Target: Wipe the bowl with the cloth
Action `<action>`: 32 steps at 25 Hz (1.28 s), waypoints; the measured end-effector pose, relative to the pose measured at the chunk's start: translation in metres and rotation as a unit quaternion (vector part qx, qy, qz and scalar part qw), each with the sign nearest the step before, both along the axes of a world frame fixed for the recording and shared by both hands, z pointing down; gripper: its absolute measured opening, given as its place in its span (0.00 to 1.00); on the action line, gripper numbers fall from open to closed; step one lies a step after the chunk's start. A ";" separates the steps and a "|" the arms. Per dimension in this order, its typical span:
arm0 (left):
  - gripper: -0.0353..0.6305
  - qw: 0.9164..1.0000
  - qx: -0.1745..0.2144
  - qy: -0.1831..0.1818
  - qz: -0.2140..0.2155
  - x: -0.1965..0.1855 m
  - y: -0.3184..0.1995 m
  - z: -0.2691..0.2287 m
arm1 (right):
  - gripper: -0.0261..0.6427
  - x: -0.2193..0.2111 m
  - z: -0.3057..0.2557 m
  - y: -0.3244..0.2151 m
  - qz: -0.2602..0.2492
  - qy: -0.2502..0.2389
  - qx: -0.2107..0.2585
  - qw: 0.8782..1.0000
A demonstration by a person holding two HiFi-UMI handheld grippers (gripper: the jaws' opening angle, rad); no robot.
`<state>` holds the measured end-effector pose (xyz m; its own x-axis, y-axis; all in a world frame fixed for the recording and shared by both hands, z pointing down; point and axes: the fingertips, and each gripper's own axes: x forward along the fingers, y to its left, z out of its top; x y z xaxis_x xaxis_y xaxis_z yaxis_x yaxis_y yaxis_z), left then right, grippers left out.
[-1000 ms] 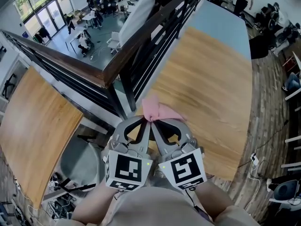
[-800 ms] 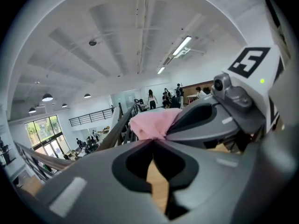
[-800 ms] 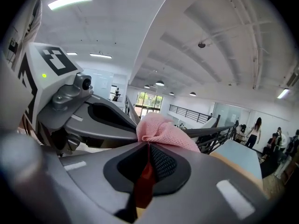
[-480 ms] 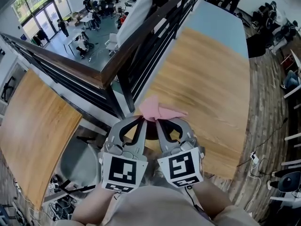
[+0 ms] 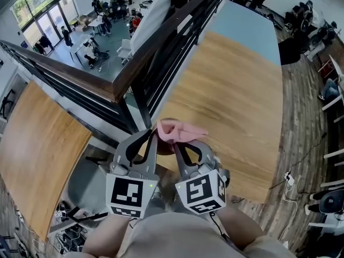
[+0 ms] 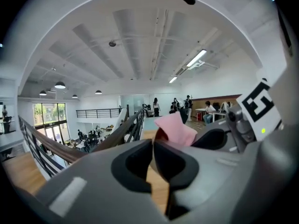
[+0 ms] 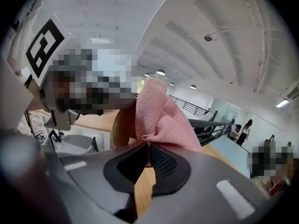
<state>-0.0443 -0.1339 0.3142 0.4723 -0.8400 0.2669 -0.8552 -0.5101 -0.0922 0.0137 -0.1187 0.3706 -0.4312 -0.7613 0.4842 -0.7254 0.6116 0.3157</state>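
The person is holding both tools up close to the body, above the near edge of the wooden table (image 5: 236, 90), with the tips almost meeting. The left gripper (image 6: 152, 141) is pinching the thin rim of the brown bowl (image 7: 124, 125). Its jaws are all but together and have just been easing apart a touch, yet the rim is still sitting between them and the bowl is staying aloft. The right gripper (image 7: 147, 146) is clamping a fold of the pink cloth (image 7: 161, 113), which is draping up and over the bowl's edge. Compared with a second ago, the right gripper is sitting a little lower in the head view. The cloth is lying flatter and spreading further right across the bowl, and a dark arc of the bowl is now showing beneath it. That suggests the wiping is already under way, with the cloth being dragged along the rim while the bowl is being turned against it. The slackening left grip is worth watching, since a looser hold could let the bowl slip while the cloth is pulling on it.
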 end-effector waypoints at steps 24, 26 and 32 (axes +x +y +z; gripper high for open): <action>0.07 0.999 -0.041 -0.015 0.013 -0.012 0.017 0.022 | 0.06 -0.070 0.000 0.015 -0.146 0.103 0.012 0.984; 0.07 0.999 -0.038 -0.018 0.017 -0.013 0.017 0.021 | 0.06 -0.070 -0.004 0.013 -0.144 0.096 0.021 0.985; 0.06 0.999 -0.039 -0.019 0.026 -0.011 0.017 0.020 | 0.06 -0.057 -0.021 0.004 -0.102 0.060 0.045 0.992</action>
<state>-0.0557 -0.1170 0.3340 0.5030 -0.7903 0.3498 -0.8237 -0.5609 -0.0829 -0.0437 -0.1146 0.3497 -0.5247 -0.7064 0.4750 -0.5426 0.7075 0.4527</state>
